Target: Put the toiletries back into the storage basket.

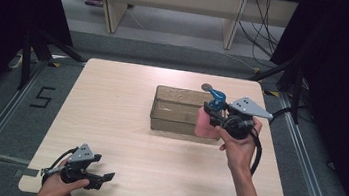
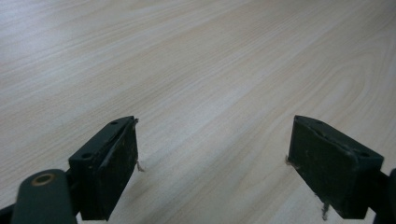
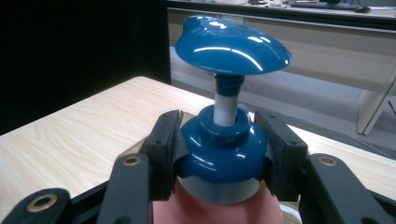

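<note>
A pink pump bottle (image 1: 204, 123) with a blue pump head (image 1: 217, 96) hangs upright at the right end of a clear brown plastic bin (image 1: 173, 109). My right gripper (image 1: 215, 112) is shut on the bottle's blue collar (image 3: 223, 151), one pad on each side, with the pump head (image 3: 232, 44) standing above the jaws. My left gripper (image 1: 102, 178) rests low over the table's near left corner, held by a hand, jaws wide apart. In the left gripper view its gripper (image 2: 212, 161) has nothing but bare wood between the fingers.
The light wooden table (image 1: 109, 120) has a black curtain on both sides and floor rails beside it. Desk legs and cables stand beyond the far edge. A small round grey thing (image 1: 207, 87) lies behind the bin.
</note>
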Demonstrator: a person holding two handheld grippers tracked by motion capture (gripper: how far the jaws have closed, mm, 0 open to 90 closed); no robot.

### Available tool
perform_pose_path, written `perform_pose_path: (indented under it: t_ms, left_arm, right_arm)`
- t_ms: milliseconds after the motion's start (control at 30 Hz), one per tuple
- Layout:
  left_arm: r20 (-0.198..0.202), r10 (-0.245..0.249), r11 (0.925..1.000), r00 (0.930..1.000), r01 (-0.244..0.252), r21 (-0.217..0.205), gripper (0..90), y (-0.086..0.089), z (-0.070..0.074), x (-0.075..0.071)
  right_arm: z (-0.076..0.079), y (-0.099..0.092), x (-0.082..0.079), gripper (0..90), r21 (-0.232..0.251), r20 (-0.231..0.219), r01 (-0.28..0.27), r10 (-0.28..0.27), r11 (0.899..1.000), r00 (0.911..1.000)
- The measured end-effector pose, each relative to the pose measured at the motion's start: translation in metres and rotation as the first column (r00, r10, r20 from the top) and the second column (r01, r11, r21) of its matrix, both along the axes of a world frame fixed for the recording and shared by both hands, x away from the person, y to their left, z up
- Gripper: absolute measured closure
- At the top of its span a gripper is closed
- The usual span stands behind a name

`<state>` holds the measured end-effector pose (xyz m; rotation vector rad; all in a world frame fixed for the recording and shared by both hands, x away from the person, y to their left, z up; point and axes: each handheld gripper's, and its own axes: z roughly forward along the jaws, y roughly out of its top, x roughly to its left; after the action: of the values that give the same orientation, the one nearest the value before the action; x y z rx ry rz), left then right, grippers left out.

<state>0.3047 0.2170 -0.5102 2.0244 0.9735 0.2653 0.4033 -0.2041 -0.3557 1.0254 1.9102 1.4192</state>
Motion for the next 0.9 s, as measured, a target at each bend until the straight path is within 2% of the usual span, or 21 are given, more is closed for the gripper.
perform_pose_path:
  t_ms: [33, 67, 133, 167, 267, 300, 400, 433, 467, 500, 600, 633, 700, 733, 800, 833, 867, 900]
  left_arm:
    - [-0.005, 0.002, 1.0000, 1.0000, -0.002, -0.002, 15.2, 0.000, 0.001, 0.001]
    - [-0.002, -0.007, 0.9998, 1.0000, 0.007, 0.016, 15.2, 0.000, 0.001, 0.001]
    - [0.002, -0.003, 1.0000, 1.0000, 0.003, 0.009, 15.2, 0.000, 0.000, 0.000]
    - [-0.002, -0.002, 1.0000, 1.0000, 0.002, 0.002, 15.2, 0.000, 0.001, 0.000]
    - [0.006, 0.001, 1.0000, 1.0000, -0.001, 0.009, 15.2, 0.001, 0.001, 0.001]
    - [-0.003, -0.003, 1.0000, 1.0000, 0.003, 0.003, 15.2, 0.000, 0.001, 0.000]
    - [-0.002, 0.001, 1.0000, 1.0000, -0.001, 0.001, 15.2, 0.000, 0.001, 0.000]
    - [0.005, 0.007, 1.0000, 1.0000, -0.007, -0.003, 15.2, 0.000, 0.001, 0.001]
    - [0.006, -0.008, 0.9998, 0.9999, 0.008, 0.017, 15.2, 0.001, 0.001, 0.001]
    - [0.007, 0.000, 1.0000, 1.0000, 0.000, 0.002, 15.2, 0.000, 0.001, 0.000]
    - [0.005, 0.004, 1.0000, 1.0000, -0.004, -0.002, 15.2, 0.000, 0.001, 0.000]
    - [0.008, -0.007, 0.9999, 0.9999, 0.007, 0.015, 15.2, 0.001, 0.002, 0.001]
    - [0.008, -0.011, 0.9998, 0.9999, 0.011, 0.018, 15.2, 0.001, 0.002, 0.000]
    - [0.007, 0.000, 1.0000, 1.0000, 0.000, 0.003, 15.2, 0.000, 0.001, 0.000]
    - [0.007, -0.009, 0.9998, 0.9999, 0.009, 0.018, 15.2, 0.001, 0.001, 0.001]
    - [0.007, -0.004, 1.0000, 1.0000, 0.004, 0.008, 15.2, 0.000, 0.001, 0.000]
    - [0.009, -0.008, 0.9996, 0.9999, 0.007, 0.028, 15.2, 0.001, 0.001, 0.001]
    - [0.007, -0.012, 0.9998, 0.9999, 0.012, 0.016, 15.2, 0.001, 0.001, 0.000]
  right_arm:
    - [0.000, -0.002, 0.003, 53.3, -0.007, 0.018, 0.019, -0.019, 1.000, 0.9997]
    - [0.000, -0.004, 0.006, 53.2, -0.014, 0.030, 0.016, -0.015, 1.000, 0.9994]
    - [0.000, -0.004, 0.007, 53.2, -0.012, 0.023, 0.021, -0.021, 1.000, 0.9995]
    - [0.001, -0.005, 0.011, 53.3, -0.005, 0.006, 0.027, -0.027, 1.000, 0.9996]
    - [0.000, -0.008, 0.016, 53.2, -0.010, 0.016, 0.038, -0.038, 0.999, 0.9992]
    - [0.000, -0.009, 0.020, 53.3, 0.005, 0.005, 0.050, -0.050, 0.999, 0.9988]
    - [0.000, -0.010, 0.025, 53.2, 0.009, 0.014, 0.063, -0.063, 0.998, 0.9979]
    - [0.000, -0.011, 0.026, 53.3, 0.004, 0.000, 0.064, -0.064, 0.998, 0.9980]
    - [-0.001, -0.012, 0.029, 53.2, 0.011, 0.012, 0.065, -0.065, 0.998, 0.9978]
    - [-0.001, -0.012, 0.031, 53.2, 0.006, 0.006, 0.069, -0.069, 0.998, 0.9976]
    - [-0.003, -0.013, 0.037, 53.3, 0.013, -0.003, 0.079, -0.079, 0.997, 0.9969]
    - [-0.005, -0.014, 0.041, 53.3, 0.010, 0.008, 0.084, -0.084, 0.996, 0.9964]
    - [-0.006, -0.015, 0.045, 53.2, 0.006, -0.001, 0.091, -0.091, 0.996, 0.9959]
    - [-0.008, -0.014, 0.047, 53.3, 0.015, -0.010, 0.094, -0.094, 0.995, 0.9955]
    - [-0.012, -0.015, 0.054, 53.3, 0.013, -0.010, 0.112, -0.112, 0.994, 0.9937]
    - [-0.012, -0.015, 0.054, 53.3, 0.013, -0.010, 0.112, -0.112, 0.994, 0.9937]
    - [-0.014, -0.016, 0.057, 53.2, 0.021, -0.015, 0.107, -0.107, 0.994, 0.9941]
    - [-0.018, -0.017, 0.062, 53.3, 0.017, -0.024, 0.121, -0.121, 0.993, 0.9924]
